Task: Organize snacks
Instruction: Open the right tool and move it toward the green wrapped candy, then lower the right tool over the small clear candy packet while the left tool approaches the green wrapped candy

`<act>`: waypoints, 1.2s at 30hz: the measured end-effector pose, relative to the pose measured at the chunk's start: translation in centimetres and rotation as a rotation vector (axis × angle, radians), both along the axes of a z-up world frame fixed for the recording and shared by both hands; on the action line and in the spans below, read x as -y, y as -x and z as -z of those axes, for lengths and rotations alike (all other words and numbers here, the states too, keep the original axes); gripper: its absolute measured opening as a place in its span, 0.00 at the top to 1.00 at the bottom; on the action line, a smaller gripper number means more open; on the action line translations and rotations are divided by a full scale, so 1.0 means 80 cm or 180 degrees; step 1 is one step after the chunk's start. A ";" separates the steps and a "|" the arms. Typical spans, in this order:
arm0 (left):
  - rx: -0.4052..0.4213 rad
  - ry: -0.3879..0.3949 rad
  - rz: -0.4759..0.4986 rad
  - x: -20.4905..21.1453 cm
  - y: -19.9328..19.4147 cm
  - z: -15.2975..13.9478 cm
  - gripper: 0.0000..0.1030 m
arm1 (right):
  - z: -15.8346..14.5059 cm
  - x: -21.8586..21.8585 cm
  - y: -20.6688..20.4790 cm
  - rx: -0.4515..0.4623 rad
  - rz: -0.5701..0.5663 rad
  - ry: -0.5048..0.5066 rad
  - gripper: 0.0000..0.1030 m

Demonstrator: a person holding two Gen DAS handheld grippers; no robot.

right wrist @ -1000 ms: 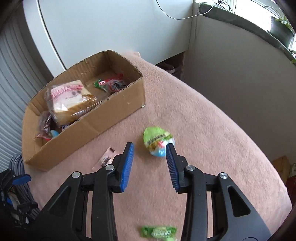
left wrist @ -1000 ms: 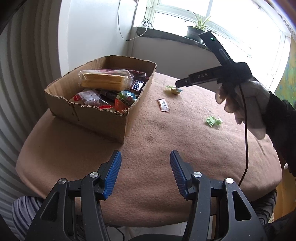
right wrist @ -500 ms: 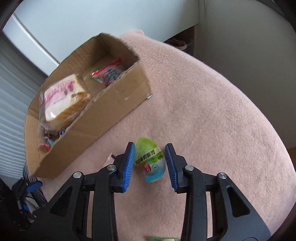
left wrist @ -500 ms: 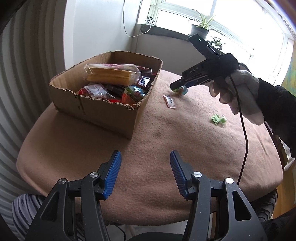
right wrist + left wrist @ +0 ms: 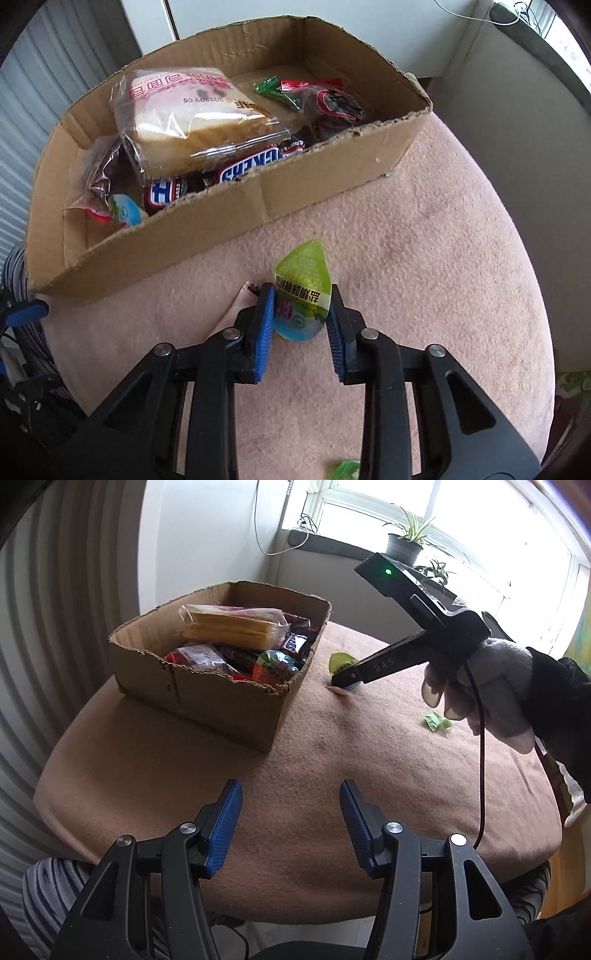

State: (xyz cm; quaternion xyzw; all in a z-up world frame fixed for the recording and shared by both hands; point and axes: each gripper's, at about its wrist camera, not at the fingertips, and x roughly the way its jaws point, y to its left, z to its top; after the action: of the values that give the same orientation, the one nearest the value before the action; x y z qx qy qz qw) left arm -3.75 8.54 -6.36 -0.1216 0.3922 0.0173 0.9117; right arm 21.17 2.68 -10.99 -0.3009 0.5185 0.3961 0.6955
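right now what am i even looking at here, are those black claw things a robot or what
No robot: a person holds a two-finger gripper in each hand, each carrying a camera that looks along its fingers. One picture is from the left gripper, open and empty over the brown cloth; it also shows the gloved hand holding the other tool. The other picture is from the right gripper, closing on a green jelly cup beside the cardboard box of snacks. A green candy and a small packet lie loose.
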 end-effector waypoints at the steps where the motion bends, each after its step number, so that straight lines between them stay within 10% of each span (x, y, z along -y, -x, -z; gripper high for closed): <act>1: 0.0009 -0.0005 0.0014 0.001 0.000 -0.001 0.48 | -0.001 0.008 0.001 0.0014 0.0008 0.0034 0.73; 10: 0.0030 -0.0046 0.0199 0.022 -0.006 -0.002 0.48 | -0.012 0.105 -0.032 0.0171 0.0731 0.0042 0.72; 12: 0.0040 -0.0055 0.0262 0.032 -0.014 -0.003 0.48 | -0.021 0.124 -0.039 0.0161 0.0896 -0.0058 0.47; 14: 0.0067 -0.0069 0.0323 0.043 -0.019 -0.007 0.48 | -0.036 0.142 -0.034 0.0162 0.0929 -0.0272 0.43; 23: 0.0051 -0.0077 0.0395 0.067 -0.041 -0.009 0.48 | -0.053 0.201 0.009 -0.0032 0.0844 -0.0802 0.48; 27: 0.0006 -0.0078 0.0416 0.074 -0.043 -0.005 0.48 | -0.023 0.218 0.027 -0.0255 0.0689 -0.0692 0.65; 36: 0.0001 -0.0120 0.0456 0.079 -0.053 -0.009 0.48 | -0.011 0.250 0.070 0.0023 0.0731 -0.0558 0.70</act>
State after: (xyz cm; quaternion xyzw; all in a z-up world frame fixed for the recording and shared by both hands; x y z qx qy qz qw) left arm 0.46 2.24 -5.62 -0.0760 0.3994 -0.0406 0.9127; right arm 15.59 -17.35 -10.15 -0.1791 0.5104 0.3567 0.7617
